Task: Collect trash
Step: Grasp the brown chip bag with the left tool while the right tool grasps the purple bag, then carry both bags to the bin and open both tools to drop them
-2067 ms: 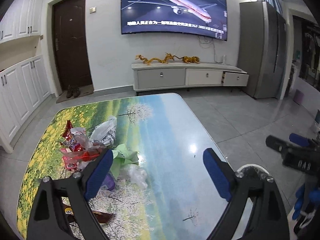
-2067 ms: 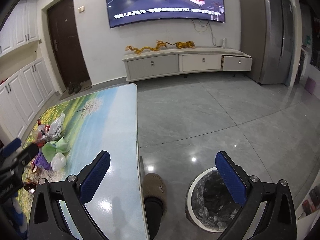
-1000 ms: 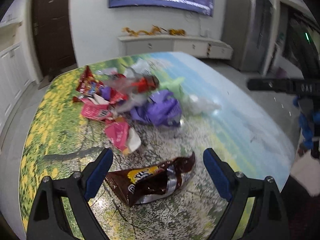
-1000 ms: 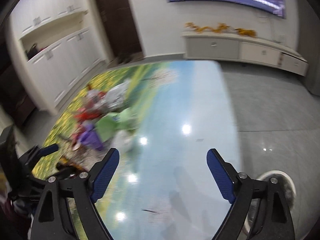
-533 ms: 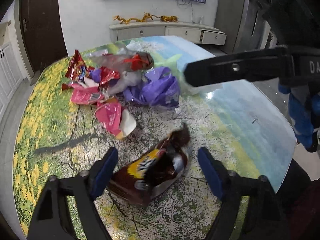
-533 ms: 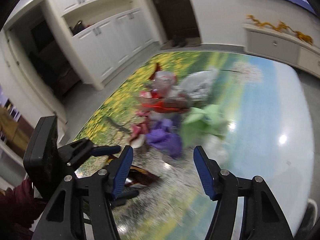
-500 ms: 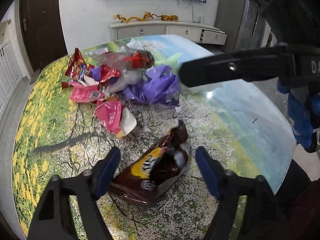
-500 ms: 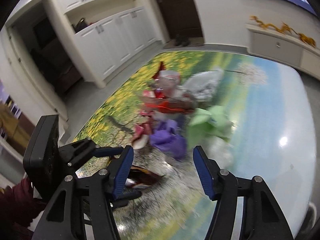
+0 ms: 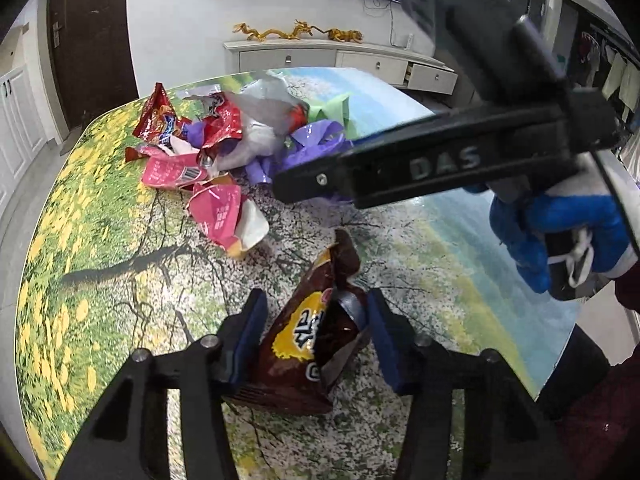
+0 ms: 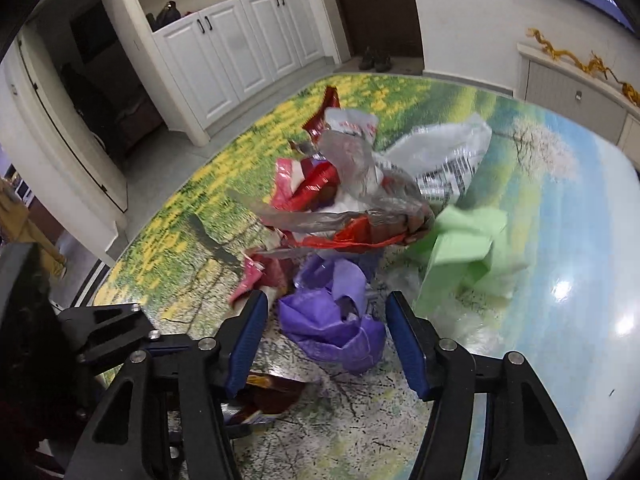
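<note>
A brown and yellow candy wrapper (image 9: 312, 344) stands crumpled between the blue pads of my left gripper (image 9: 316, 336). The jaws are closing and both pads press on it. My right gripper (image 10: 326, 336) hovers low over the trash pile, its jaws closing with a purple plastic bag (image 10: 332, 320) between them. A gap still shows at the left pad. In the left wrist view, the right gripper's black finger (image 9: 400, 168) crosses above the purple bag (image 9: 312, 140), held by a blue-gloved hand (image 9: 560, 232). The brown wrapper (image 10: 268, 396) also shows under the right gripper.
The pile lies on a table with a printed landscape top (image 9: 100, 280): red snack bags (image 9: 160, 120), a pink wrapper (image 9: 220, 212), clear plastic (image 10: 360, 160) and a green bag (image 10: 460, 248). The table's edge runs close on the right (image 9: 560, 360). A white TV console (image 9: 320, 52) stands behind.
My left jaws have narrowed onto the brown wrapper, which has buckled upright. My right gripper has swung in over the pile and its jaws have narrowed around the purple bag.
</note>
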`<state>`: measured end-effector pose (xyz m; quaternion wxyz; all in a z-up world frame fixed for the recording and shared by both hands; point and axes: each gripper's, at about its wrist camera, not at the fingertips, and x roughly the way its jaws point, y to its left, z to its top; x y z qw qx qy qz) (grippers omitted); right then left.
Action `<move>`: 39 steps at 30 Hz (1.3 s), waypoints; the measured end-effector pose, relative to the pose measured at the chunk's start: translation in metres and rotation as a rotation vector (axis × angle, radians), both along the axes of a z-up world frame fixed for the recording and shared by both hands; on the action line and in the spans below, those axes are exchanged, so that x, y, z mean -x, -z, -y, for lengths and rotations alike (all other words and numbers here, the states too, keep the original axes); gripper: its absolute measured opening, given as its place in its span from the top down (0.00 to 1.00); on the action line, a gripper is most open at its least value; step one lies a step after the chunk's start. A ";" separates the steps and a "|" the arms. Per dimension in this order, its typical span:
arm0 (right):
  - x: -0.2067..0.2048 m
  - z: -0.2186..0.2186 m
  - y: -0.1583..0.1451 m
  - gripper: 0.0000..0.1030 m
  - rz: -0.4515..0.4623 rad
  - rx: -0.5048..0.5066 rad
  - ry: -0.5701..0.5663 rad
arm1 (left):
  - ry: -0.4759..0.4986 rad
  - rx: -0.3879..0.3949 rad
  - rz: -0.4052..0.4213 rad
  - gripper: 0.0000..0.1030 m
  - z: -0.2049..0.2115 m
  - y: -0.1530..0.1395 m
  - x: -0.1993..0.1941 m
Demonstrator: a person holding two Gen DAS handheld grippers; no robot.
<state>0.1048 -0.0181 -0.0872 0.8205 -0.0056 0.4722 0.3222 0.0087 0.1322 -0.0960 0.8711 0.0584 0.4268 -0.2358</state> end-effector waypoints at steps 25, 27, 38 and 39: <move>0.108 0.107 -0.018 0.59 -0.060 -0.027 -0.049 | -0.171 0.065 0.045 0.73 0.016 -0.029 0.029; 0.114 0.115 -0.016 0.59 -0.045 0.031 -0.045 | -0.177 0.061 0.051 0.73 0.017 -0.031 0.029; 0.122 0.178 -0.019 0.59 0.069 0.292 0.069 | -0.148 0.045 0.082 0.73 0.049 -0.051 0.033; 0.122 0.187 -0.020 0.59 0.068 0.277 0.091 | -0.142 0.044 0.085 0.73 0.052 -0.052 0.033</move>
